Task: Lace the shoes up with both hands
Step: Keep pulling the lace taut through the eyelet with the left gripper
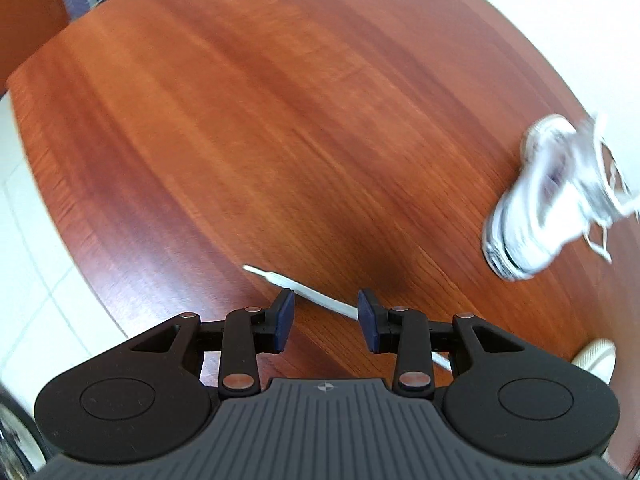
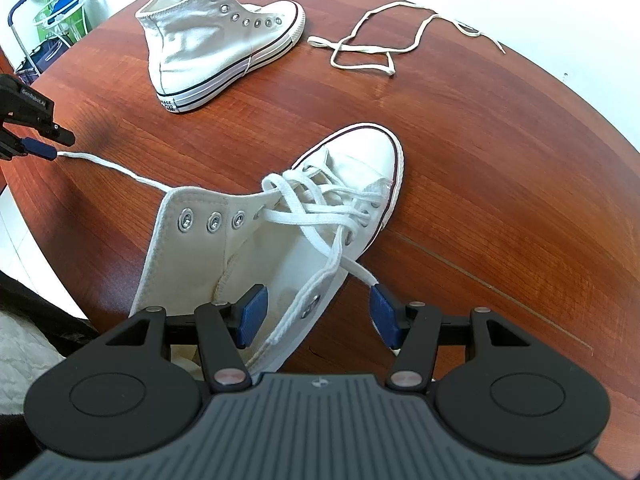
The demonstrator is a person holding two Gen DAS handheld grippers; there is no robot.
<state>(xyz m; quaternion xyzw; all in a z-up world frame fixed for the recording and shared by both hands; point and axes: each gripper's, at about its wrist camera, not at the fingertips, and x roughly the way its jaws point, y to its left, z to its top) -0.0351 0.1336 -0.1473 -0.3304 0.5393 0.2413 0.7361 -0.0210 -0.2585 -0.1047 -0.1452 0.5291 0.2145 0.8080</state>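
**A:** Near the lower middle of the right wrist view sits the half-laced sneaker, toe toward the upper right. The right gripper straddles its ankle flap with jaws standing wide; the pads don't seem to press on anything.

**B:** And the lace?

**A:** One end trails to the left edge, where the left gripper meets it. In the left wrist view that lace lies on the table between the pads, jaws partly apart (no pinch I can see).

**B:** How will it handle?

**A:** I'd judge it soft, limp and light: it'll flop, so take it close to the stiff tip. The canvas flap bends easily; steady it near the empty eyelets.

**B:** Anything in the way?

**A:** A second sneaker, unlaced, at upper middle, and a loose lace at upper right, both well apart. A wire cart stands beyond the table's edge at upper left.
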